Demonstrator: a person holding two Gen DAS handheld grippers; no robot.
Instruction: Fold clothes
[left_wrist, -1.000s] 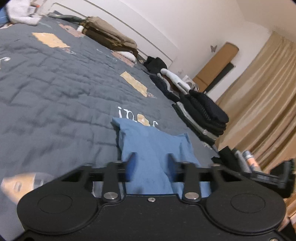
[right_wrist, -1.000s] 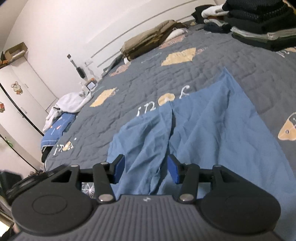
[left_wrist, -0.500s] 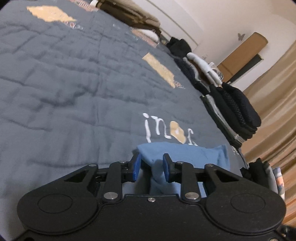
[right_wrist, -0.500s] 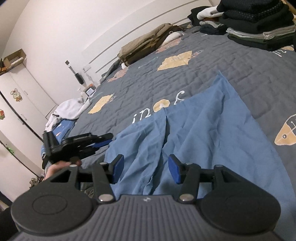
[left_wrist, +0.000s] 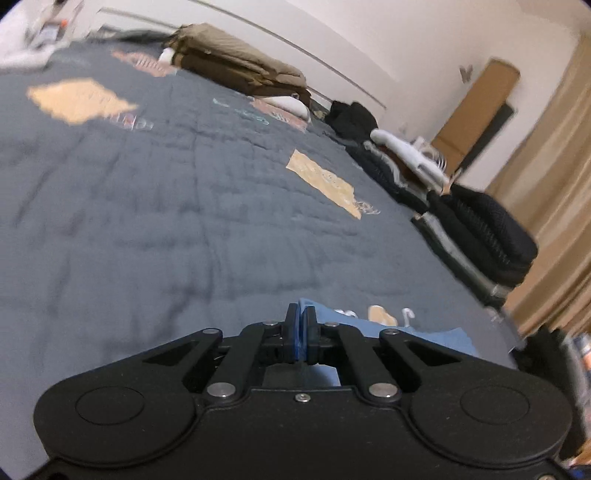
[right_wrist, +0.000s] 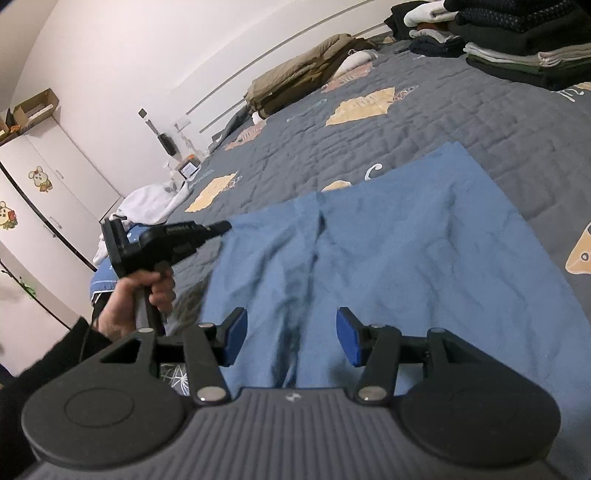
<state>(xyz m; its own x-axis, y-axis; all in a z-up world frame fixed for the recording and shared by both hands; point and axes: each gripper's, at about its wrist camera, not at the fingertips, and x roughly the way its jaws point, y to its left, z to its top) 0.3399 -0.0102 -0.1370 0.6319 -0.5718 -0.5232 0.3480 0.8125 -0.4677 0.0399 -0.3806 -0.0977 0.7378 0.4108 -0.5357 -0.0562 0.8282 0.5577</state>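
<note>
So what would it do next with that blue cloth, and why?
Probably close the right gripper on the near edge of the blue garment. The left gripper is already shut on the garment's far-left corner, while the right one's fingers stand open over the cloth, holding nothing. A fold likely needs both sides held.

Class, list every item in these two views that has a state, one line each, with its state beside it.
Left gripper: shut on the blue garment's corner.
Right gripper: open, fingers apart above the cloth, holding nothing.
Blue garment: spread on the bed, wrinkled, not yet folded.
Dark clothes stack: folded and piled.
Khaki bundle: folded, lying near the wall.
White cabinet: doors closed.
</note>
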